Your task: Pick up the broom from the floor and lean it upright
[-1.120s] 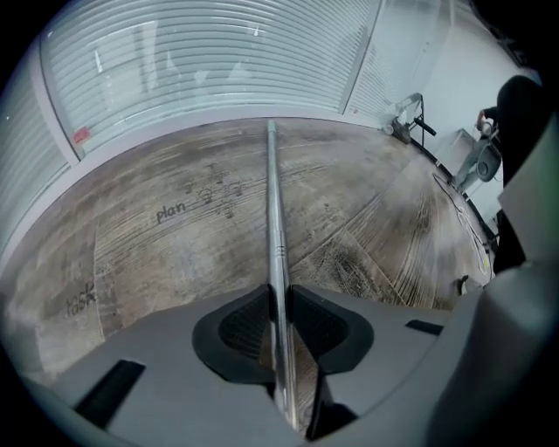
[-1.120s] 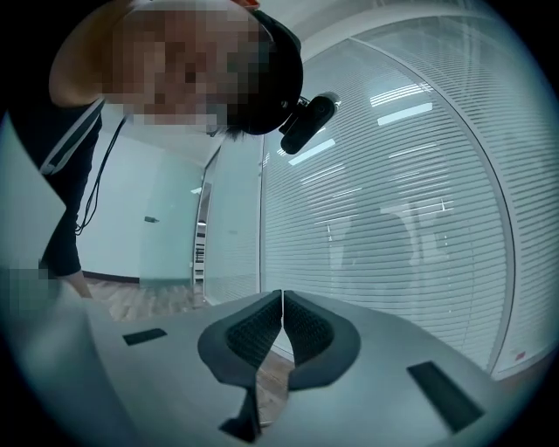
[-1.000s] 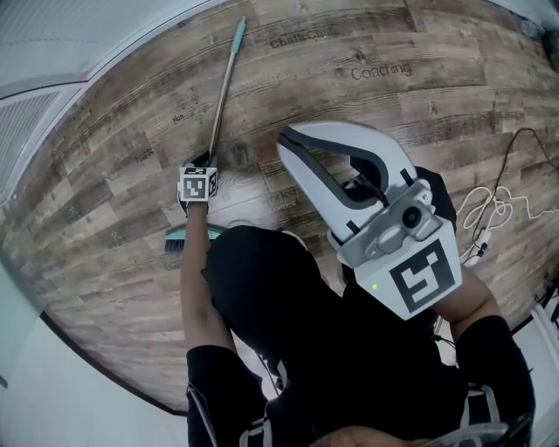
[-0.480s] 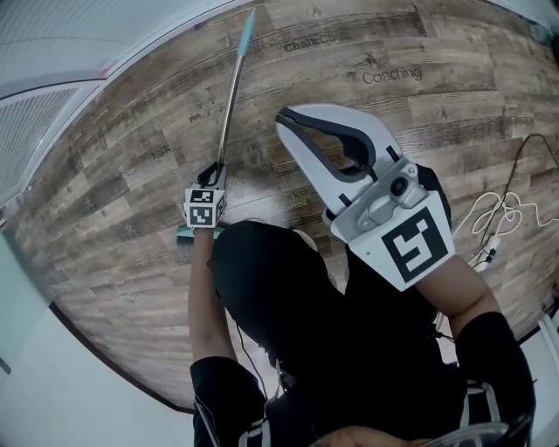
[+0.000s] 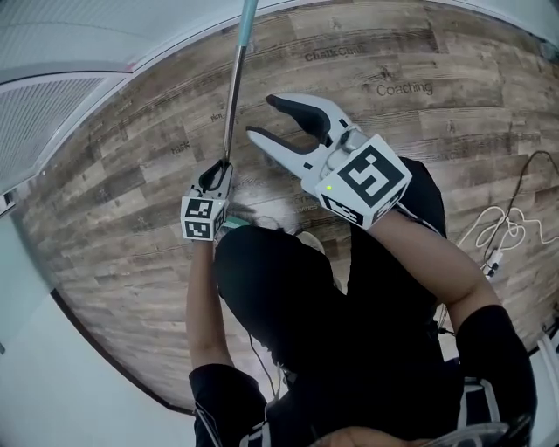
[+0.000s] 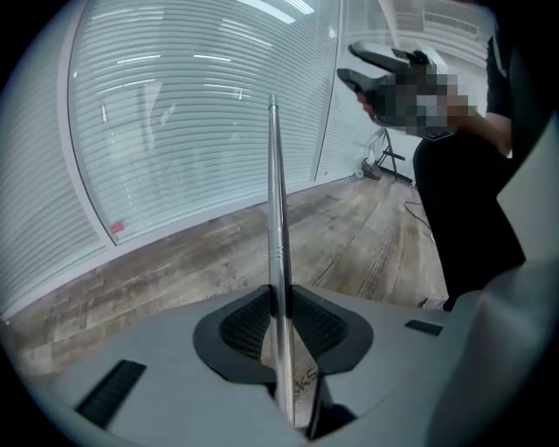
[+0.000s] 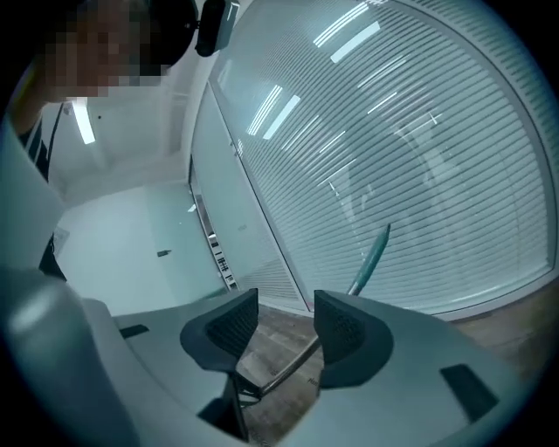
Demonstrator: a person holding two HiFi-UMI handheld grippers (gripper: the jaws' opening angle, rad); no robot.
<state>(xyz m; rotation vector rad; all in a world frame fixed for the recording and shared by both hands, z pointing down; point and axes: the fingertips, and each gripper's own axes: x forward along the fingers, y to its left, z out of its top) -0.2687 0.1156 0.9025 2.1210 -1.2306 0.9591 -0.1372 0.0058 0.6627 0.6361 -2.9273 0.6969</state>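
Left gripper (image 5: 215, 177) was clamped low on the broom handle (image 5: 234, 96), which rose up and away from its jaws. Right gripper (image 5: 262, 117) was opening, unloaded, handle just ahead. Judgement: grip higher before tilting further, to check swing.

Silver broom (image 5: 233, 96) w/ teal tip (image 5: 249, 13), brn floor (image 5: 437, 52)

Wood-pattern floor (image 5: 463, 52), head view: words are printed on the planks. "Coaching" reads clearly, right of centre near the top. A second word to its left looks like "ChalkClub", but the letters are blurred. Smaller words on the upper-left planks are too small to confirm.
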